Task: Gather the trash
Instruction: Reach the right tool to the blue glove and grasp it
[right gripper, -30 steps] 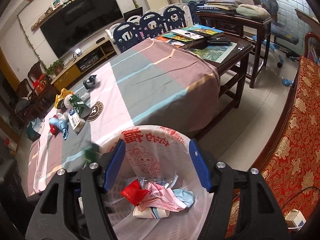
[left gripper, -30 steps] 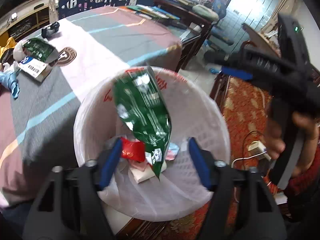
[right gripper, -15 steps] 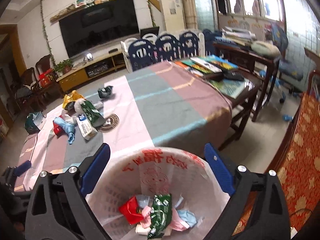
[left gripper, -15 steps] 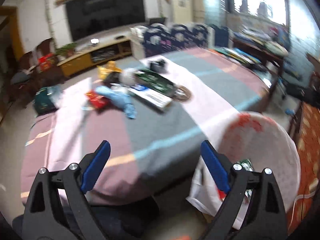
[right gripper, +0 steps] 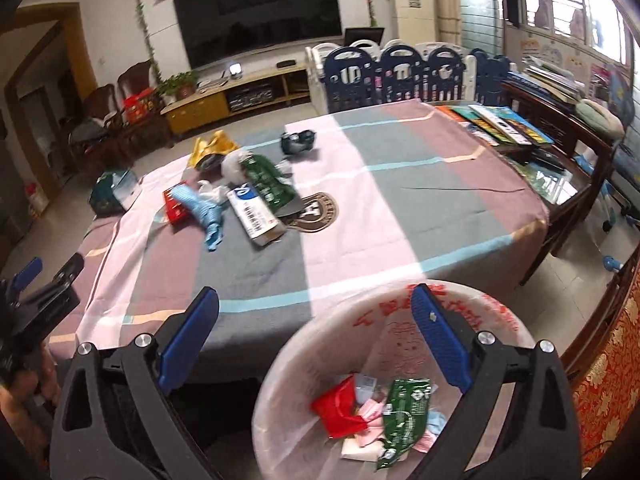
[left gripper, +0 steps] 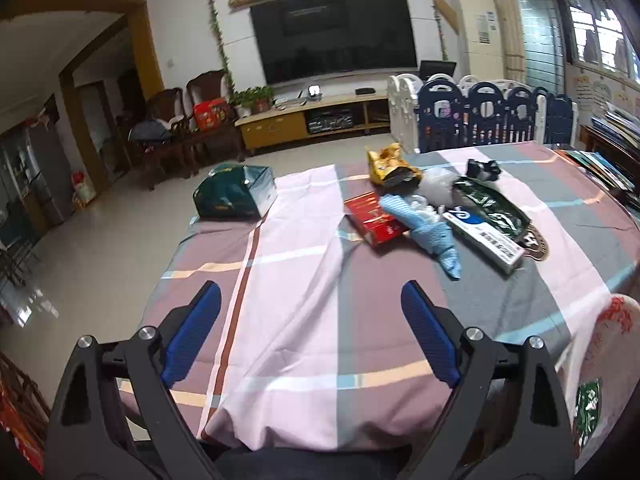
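both tongs, left [left gripper: 310, 334] and right [right gripper: 316, 342], gape empty; bin [right gripper: 320, 344] holds probably wrappers.

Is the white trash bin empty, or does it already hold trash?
It holds trash. The white bin has a green wrapper, a red wrapper and pink scraps lying on its bottom; well short of full.

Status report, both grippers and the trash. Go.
Left gripper and right gripper open, empty. Green wrapper in bin. Trash pile on table, path unobstructed.
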The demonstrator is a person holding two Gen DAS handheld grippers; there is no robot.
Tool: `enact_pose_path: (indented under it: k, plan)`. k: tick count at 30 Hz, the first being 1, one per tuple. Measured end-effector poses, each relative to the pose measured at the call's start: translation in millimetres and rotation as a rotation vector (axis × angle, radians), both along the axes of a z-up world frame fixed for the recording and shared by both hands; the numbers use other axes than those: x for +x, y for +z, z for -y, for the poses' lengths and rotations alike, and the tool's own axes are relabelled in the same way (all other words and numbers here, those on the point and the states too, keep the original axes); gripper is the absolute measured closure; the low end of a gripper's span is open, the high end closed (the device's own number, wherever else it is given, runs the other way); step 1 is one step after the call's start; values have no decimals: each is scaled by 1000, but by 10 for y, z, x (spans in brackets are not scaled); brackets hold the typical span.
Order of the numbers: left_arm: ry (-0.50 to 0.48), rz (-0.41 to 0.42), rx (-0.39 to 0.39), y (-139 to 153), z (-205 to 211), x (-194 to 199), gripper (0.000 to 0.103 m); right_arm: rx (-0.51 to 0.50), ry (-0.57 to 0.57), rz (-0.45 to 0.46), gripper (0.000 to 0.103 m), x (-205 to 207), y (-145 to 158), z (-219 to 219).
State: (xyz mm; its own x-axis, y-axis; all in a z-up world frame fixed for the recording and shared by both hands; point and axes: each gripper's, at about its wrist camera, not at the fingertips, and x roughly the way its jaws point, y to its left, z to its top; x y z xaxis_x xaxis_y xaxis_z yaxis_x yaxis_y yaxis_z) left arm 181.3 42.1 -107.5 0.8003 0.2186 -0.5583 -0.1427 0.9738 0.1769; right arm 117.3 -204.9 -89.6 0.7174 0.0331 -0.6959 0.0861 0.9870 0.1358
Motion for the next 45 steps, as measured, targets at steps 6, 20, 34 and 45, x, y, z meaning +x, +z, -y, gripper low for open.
enact_pose_path:
  k: [6, 20, 34, 45]
  plan:
    - [106, -72, -49, -192, -211, 164, 23, -36, 44, 2, 8, 168, -5, -329]
    - [110, -44, -240, -202, -513, 60, 31, -122, 93, -88, 19, 589, -268, -860]
    - [255, -162, -525, -511, -1084, 166, 31, -135, 90, -157, 73, 909, -461, -1205]
    - [255, -170, -495, -515, -1061, 164, 30, -270, 10, -77, 29, 1883, -544, -1191]
